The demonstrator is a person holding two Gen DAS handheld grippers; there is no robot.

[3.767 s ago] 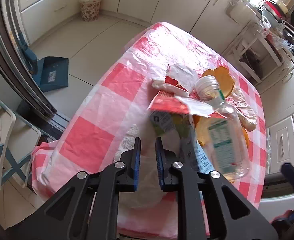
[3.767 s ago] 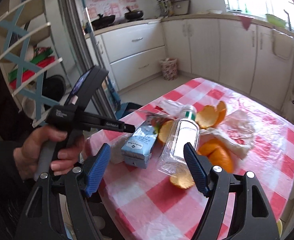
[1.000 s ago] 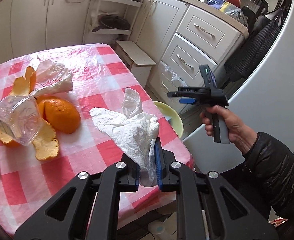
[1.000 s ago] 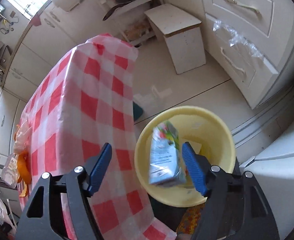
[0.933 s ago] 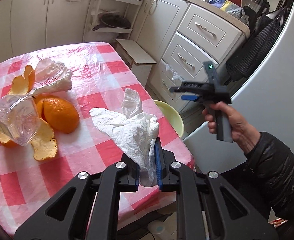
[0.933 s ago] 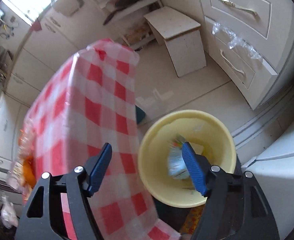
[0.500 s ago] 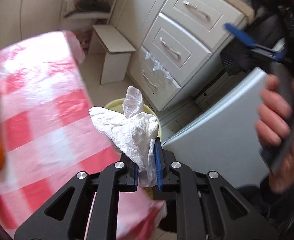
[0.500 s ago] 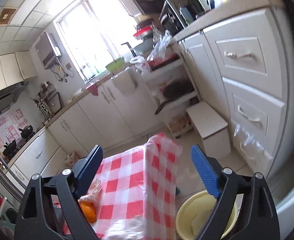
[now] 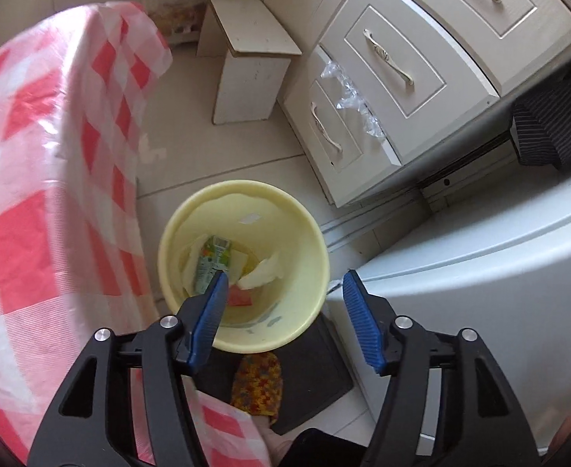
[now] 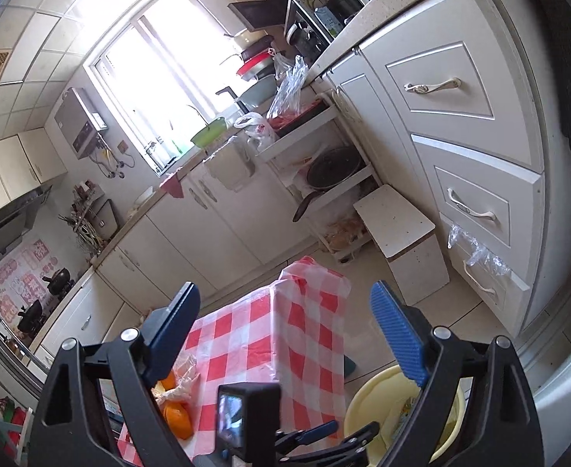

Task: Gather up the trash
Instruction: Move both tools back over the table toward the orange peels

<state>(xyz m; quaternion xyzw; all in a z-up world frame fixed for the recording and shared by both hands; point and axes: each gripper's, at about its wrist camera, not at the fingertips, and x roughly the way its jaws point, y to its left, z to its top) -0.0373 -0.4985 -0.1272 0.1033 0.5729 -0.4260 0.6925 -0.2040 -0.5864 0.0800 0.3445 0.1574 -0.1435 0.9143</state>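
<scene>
tissue (image 9: 264, 272) dropped into bin (image 9: 316, 241) | left tool (image 9: 283, 315) agape above | right tool (image 10: 285, 334) agape, raised

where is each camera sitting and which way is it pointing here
Left wrist: sits on the left gripper, looking straight down into the yellow bin beside the checked tablecloth; its open blue fingers show.
Right wrist: sits on the right gripper, looking level across the kitchen at the window and drawers; its open fingers show, with the left gripper below.
Shared: bin, tablecloth, white stool.
</scene>
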